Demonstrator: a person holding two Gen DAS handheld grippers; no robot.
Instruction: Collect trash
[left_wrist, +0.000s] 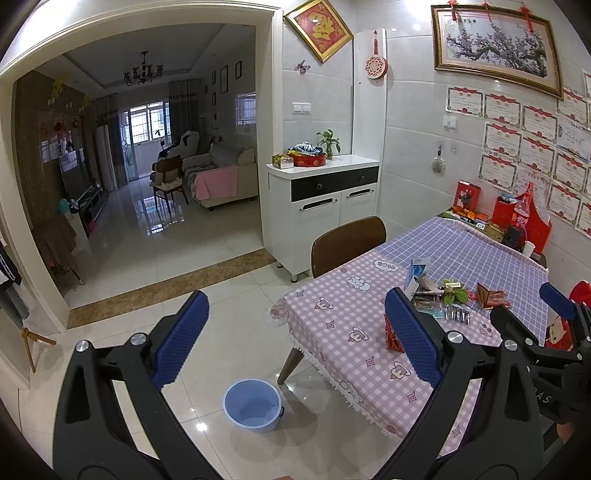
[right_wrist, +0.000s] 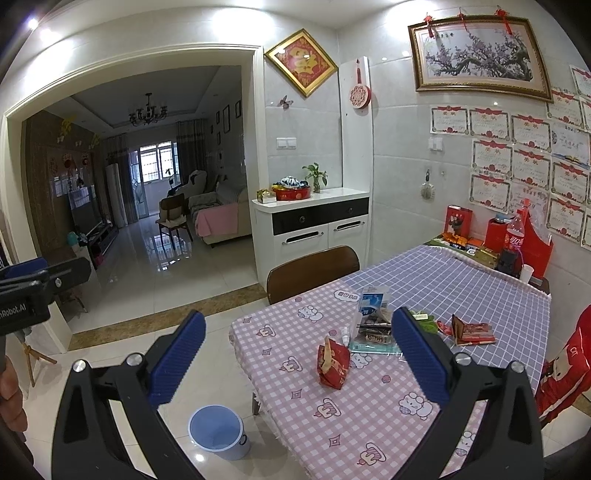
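The trash lay in a loose heap on the counter: a crumpled red wrapper standing nearest me, and just beyond it a blue-and-white carton, flattened dark packets and a torn red packet. The blue bin stood empty on the floor beside the counter's corner.

I judged the chief risk to be the overlap. Closing on one packet could drag its neighbours along or off the edge, and the thin wrappers might slip from my pads. A release from counter height could also miss the bin below.

My right gripper was spread wide, held nothing and touched nothing. My left gripper hung over the floor above the bin, equally wide and empty.
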